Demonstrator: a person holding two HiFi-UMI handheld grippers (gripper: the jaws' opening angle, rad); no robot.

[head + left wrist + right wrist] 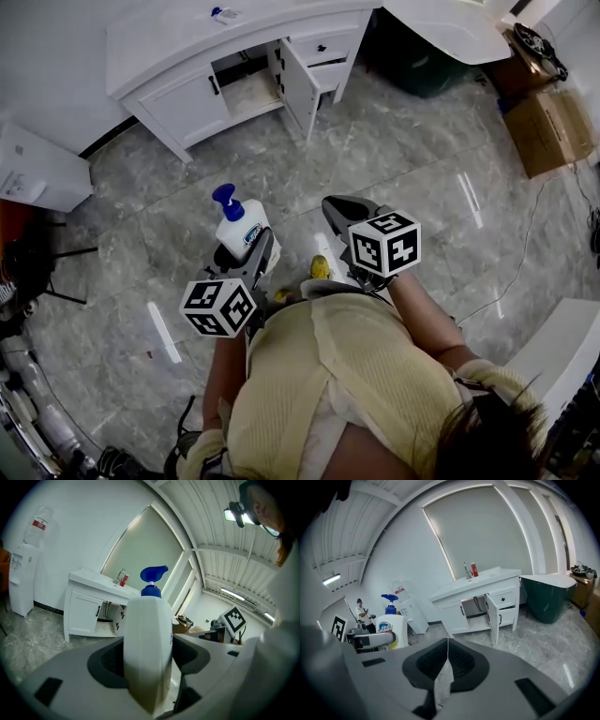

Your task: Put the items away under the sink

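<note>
A white pump bottle (pixel 242 228) with a blue pump head stands upright in my left gripper (pixel 247 251), which is shut on its body; in the left gripper view the bottle (pixel 148 639) fills the space between the jaws. My right gripper (pixel 343 216) is beside it to the right, with its pads pressed together (pixel 446 652) and nothing seen between them. Both grippers are held over the marble floor in front of the person. The white sink cabinet (pixel 197 98) is ahead at the far side, with one door (pixel 294 86) swung open and its under-sink compartment (pixel 247 92) showing.
A dark green bin (pixel 419 64) stands right of the cabinet, under a white counter (pixel 457 30). Cardboard boxes (pixel 550 131) sit at the far right. A white water dispenser (pixel 21 578) stands left of the cabinet. A red bottle (pixel 474 569) is on the sink top.
</note>
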